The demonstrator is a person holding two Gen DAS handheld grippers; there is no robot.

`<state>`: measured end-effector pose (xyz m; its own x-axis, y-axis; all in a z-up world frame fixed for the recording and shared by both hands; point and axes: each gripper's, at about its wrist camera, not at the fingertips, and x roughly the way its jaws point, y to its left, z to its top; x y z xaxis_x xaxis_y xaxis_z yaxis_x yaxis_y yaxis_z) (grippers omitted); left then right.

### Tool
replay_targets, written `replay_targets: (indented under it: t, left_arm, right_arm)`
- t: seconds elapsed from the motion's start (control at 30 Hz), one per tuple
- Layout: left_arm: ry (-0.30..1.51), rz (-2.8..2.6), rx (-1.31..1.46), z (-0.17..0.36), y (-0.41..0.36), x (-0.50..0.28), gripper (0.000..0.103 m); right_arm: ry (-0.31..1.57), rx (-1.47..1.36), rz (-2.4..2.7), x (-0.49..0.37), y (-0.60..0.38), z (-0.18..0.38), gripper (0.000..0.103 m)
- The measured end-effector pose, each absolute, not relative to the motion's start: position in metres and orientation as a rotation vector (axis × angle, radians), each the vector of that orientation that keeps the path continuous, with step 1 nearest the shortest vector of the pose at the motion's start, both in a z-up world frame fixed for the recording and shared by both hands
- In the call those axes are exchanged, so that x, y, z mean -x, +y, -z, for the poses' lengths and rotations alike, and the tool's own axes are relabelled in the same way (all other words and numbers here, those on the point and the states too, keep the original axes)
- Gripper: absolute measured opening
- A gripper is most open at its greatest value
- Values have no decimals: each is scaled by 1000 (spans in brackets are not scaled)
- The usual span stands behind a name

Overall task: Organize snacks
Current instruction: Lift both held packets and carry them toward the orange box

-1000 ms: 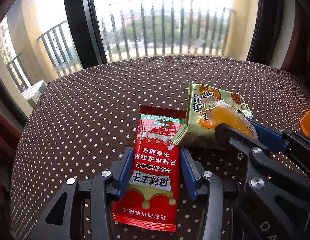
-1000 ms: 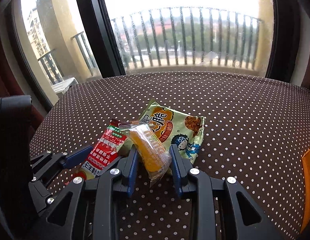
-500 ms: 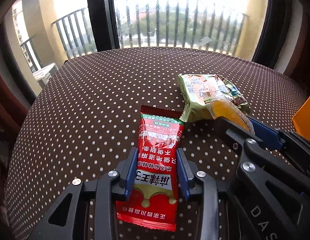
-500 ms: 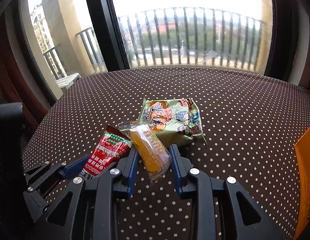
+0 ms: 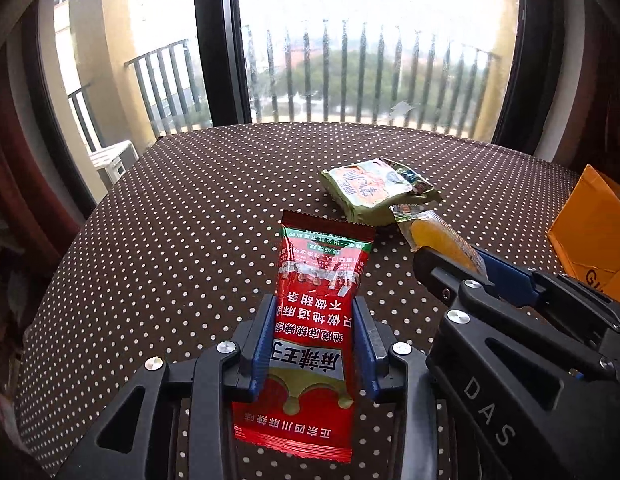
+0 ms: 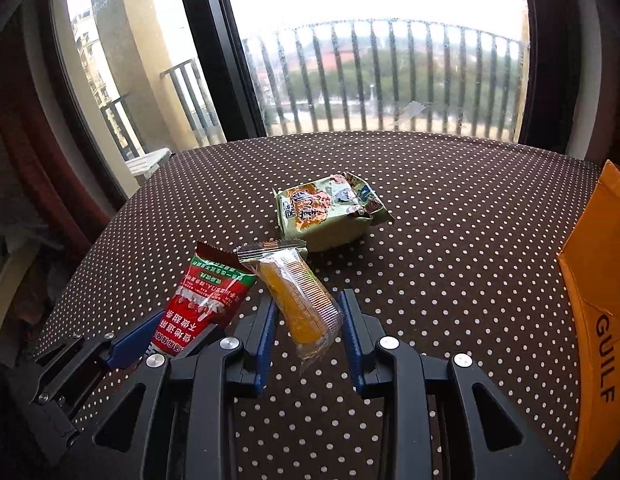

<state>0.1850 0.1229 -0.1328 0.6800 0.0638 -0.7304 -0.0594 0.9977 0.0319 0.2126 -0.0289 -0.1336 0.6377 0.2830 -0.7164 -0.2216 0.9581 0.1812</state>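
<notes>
My left gripper (image 5: 313,320) is shut on a red snack packet (image 5: 316,320) and holds it above the table. The packet also shows in the right wrist view (image 6: 205,304). My right gripper (image 6: 305,316) is shut on a clear-wrapped orange snack (image 6: 297,300), also lifted; it shows in the left wrist view (image 5: 438,240). A green snack bag (image 6: 326,212) lies on the dotted tabletop (image 6: 450,240) beyond both grippers, apart from them. It shows in the left wrist view (image 5: 374,192) too.
An orange cardboard box (image 6: 598,320) with open flaps stands at the right edge of the table, seen also in the left wrist view (image 5: 590,236). A large window with balcony railings lies behind the round table's far edge.
Both grippers have risen and drawn back with their packets. The green bag stays on the table and now lies farther away. The orange box has come more into view.
</notes>
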Motion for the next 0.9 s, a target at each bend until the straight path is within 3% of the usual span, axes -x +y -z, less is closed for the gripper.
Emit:
replay_targets:
  t: [0.9]
  left_arm:
    - [622, 15, -47, 35, 57, -133, 37]
  right_arm:
    - [659, -104, -274, -162, -88, 39, 34]
